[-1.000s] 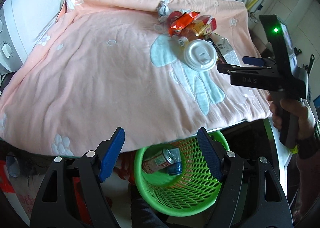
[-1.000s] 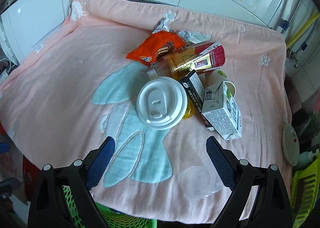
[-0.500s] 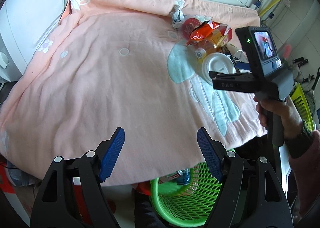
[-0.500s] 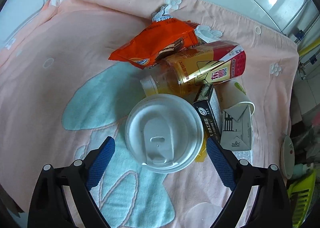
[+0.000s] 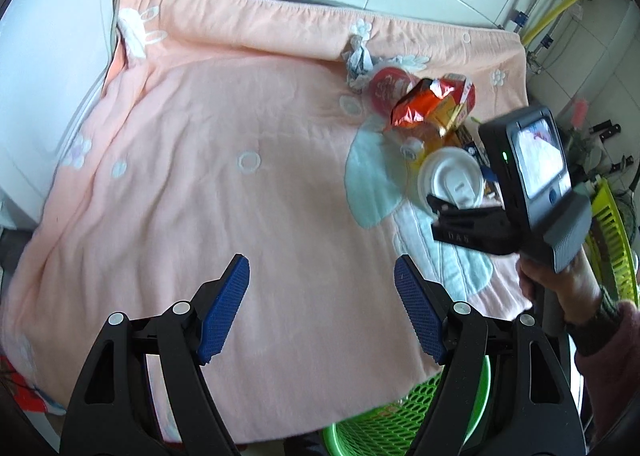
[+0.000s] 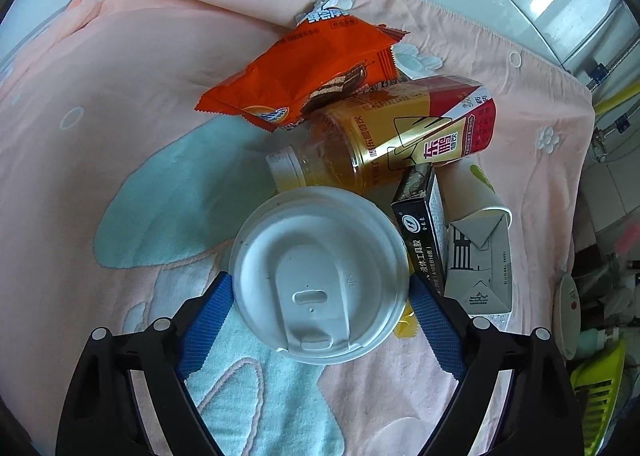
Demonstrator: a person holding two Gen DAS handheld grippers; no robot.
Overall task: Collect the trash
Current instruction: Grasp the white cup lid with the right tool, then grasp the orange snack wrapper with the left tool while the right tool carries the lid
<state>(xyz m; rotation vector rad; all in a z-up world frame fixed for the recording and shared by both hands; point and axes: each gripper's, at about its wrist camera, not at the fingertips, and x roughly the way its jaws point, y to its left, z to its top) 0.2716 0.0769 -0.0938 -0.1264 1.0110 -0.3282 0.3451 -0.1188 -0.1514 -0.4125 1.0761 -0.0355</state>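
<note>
A pile of trash lies on a pink blanket (image 6: pixel 120 104): a cup with a white lid (image 6: pixel 318 274), an orange snack wrapper (image 6: pixel 304 72), a gold and red drink bottle (image 6: pixel 400 132), a black box (image 6: pixel 422 232), a white carton (image 6: pixel 480 268) and a paper cup (image 6: pixel 476 188). My right gripper (image 6: pixel 320 288) is open, its fingers on either side of the lidded cup, apart from it. In the left wrist view the pile (image 5: pixel 432 116) is at the right with the right gripper (image 5: pixel 472 212) over it. My left gripper (image 5: pixel 322 312) is open and empty above the blanket's near edge.
A green mesh basket (image 5: pixel 384 428) stands on the floor below the blanket's front edge. A yellow-green rack (image 6: pixel 596 396) stands at the right. A white appliance (image 5: pixel 40 96) is at the left, a tiled wall behind.
My right gripper has come down and forward so its fingers now flank the lidded cup. My left gripper has moved up over the blanket, so less of the basket shows.
</note>
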